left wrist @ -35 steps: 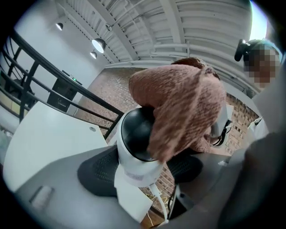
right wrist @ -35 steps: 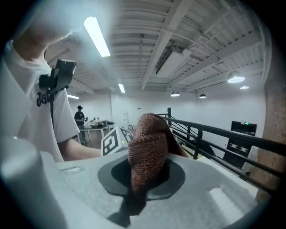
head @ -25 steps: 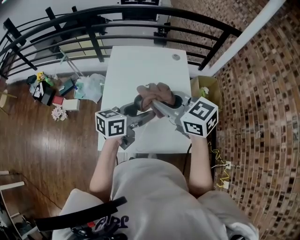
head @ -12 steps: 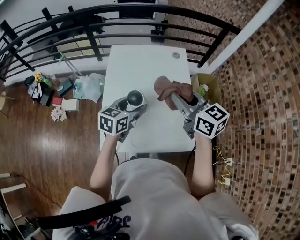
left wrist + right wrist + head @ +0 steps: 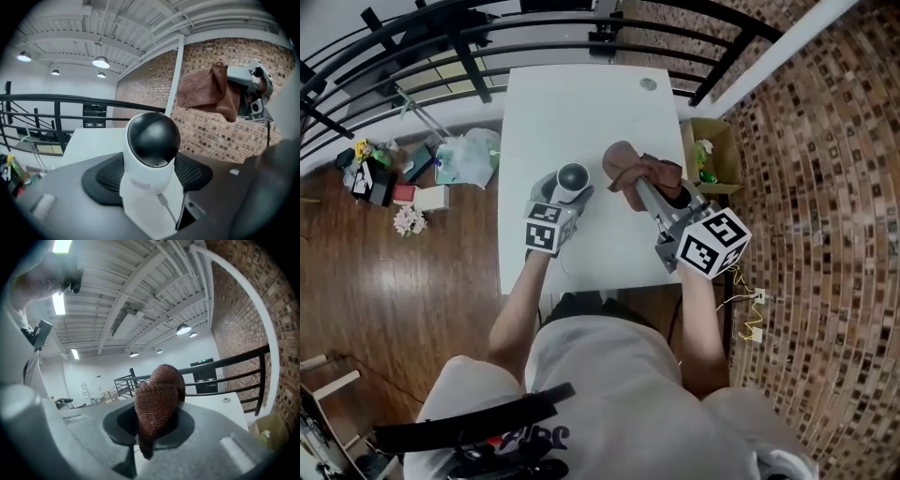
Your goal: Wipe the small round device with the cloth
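left hand-held gripper [image 5: 562, 201]: jaws wide, clamped on device [image 5: 573, 176], over left part of tabletop [image 5: 572, 103] | right hand-held gripper [image 5: 643, 193]: closed on bunched brown cloth [image 5: 628, 165], near device, not touching it

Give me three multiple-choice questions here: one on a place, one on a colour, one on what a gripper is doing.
1. Where is the cloth?
A. right of the round device, apart from it
B. draped over it
C. on the floor
2. The cloth's colour?
A. blue
B. brown
C. white
3. The left gripper is:
A. empty
B. holding the cloth
C. closed on the device
Answers: 1 A, the right gripper holds it up beside the device; 2 B, brown in every view; 3 C, the device sits clamped between its jaws.
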Available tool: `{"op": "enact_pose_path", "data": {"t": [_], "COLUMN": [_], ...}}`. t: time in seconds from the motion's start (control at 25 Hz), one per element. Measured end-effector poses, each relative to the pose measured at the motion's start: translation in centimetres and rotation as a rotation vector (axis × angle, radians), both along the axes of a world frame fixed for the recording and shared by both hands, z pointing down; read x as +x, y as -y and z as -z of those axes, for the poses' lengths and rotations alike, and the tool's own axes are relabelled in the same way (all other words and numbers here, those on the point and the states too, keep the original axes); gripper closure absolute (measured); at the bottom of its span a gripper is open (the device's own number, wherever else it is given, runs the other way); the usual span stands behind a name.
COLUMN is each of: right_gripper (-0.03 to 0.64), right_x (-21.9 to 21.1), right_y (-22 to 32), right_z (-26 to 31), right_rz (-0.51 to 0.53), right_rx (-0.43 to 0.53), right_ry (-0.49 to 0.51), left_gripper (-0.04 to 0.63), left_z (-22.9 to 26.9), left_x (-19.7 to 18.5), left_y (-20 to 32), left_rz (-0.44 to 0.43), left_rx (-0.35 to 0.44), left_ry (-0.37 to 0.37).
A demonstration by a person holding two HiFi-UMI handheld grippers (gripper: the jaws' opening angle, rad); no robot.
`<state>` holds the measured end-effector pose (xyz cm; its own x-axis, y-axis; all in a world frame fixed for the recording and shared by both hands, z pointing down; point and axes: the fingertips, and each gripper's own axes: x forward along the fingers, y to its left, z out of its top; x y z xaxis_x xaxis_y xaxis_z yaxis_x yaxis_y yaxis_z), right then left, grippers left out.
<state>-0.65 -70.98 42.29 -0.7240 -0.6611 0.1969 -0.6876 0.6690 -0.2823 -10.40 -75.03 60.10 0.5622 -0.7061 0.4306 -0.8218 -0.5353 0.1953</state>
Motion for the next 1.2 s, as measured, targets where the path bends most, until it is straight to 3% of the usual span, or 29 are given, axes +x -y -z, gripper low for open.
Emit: {"op": "enact_pose_path", "data": {"t": [0.52,0.64,0.76,0.88,0.96,1.0,1.2], "right_gripper": [0.591,0.591,0.591,0.591,0.591,0.591,0.591], "right_x": [0.0,0.5,1.4,2.0,2.4,2.5,2.8], "right_y": [-2.3,-3.6,-5.0,-6.2,-6.9,-7.3,-9.9], "right_z": [-4.6,-5.9,-6.7,-7.6,-7.7,-7.5,-5.4], "right_rz": [-0.087,-0.112,-0.14,-0.169,-0.182,-0.186,-0.177], "right_rx": [-0.08,-0.099,-0.113,-0.133,-0.131,-0.123,-0.038], "right_ry": [-0.047,-0.049,-0.066,-0.058,-0.053,-0.047,-0.036], "left_gripper": [0.238,0.238,0.236,0.232,0.162,0.156,0.184], "left_z": [-11.5,-13.1,-13.3,-13.8,-14.0,-13.6,-6.8], "left_x": [0.7,1.0,2.0,1.9,1.4,1.0,-1.7], "left_y": [-0.8,-1.8,-1.7,-1.7,-1.9,-2.1,-5.4], "left_rz": [0.016,-0.003,-0.02,-0.005,0.035,0.056,0.142], "left_rx": [-0.093,-0.065,-0.021,-0.049,-0.078,-0.08,0.04], "left_ry": [0.039,0.086,0.109,0.111,0.114,0.11,0.069]}}
